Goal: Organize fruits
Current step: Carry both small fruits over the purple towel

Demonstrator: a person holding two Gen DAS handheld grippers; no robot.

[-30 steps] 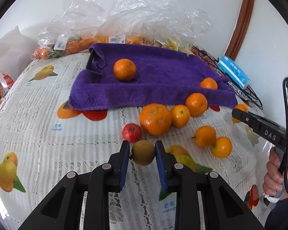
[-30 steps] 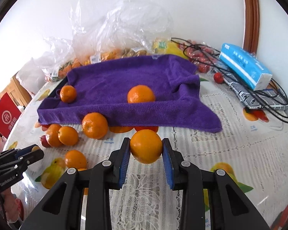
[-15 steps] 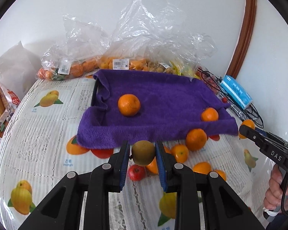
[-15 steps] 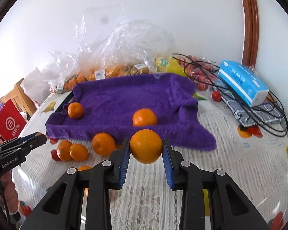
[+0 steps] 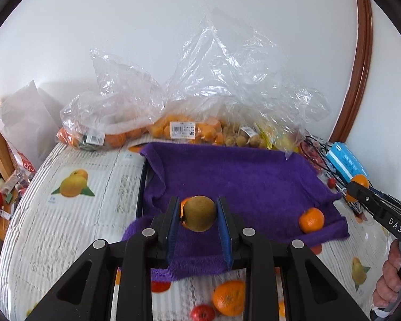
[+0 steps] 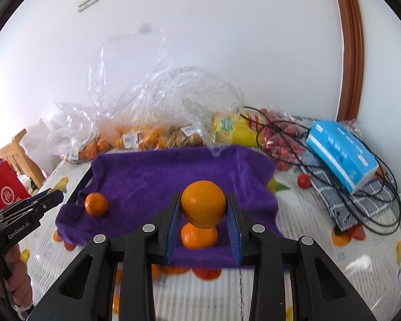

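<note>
Our left gripper (image 5: pixel 199 217) clamps a brownish fruit (image 5: pixel 199 213) above the purple towel (image 5: pixel 243 182); our right gripper (image 6: pixel 203 218) clamps an orange (image 6: pixel 203 203) there. Behind the towel we see plastic bags (image 5: pixel 200 101); two mandarins (image 6: pixel 96 204) lie on it.

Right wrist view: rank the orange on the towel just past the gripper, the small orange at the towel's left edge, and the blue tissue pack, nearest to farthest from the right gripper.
1. Orange on the towel, directly ahead under the right gripper.
2. Small orange, left edge of the purple towel.
3. Blue tissue pack, far right.

Two oranges (image 6: pixel 96 204) on one purple towel (image 6: pixel 152 176), one blue tissue box (image 6: pixel 342 155), two grippers (image 6: pixel 203 223).
</note>
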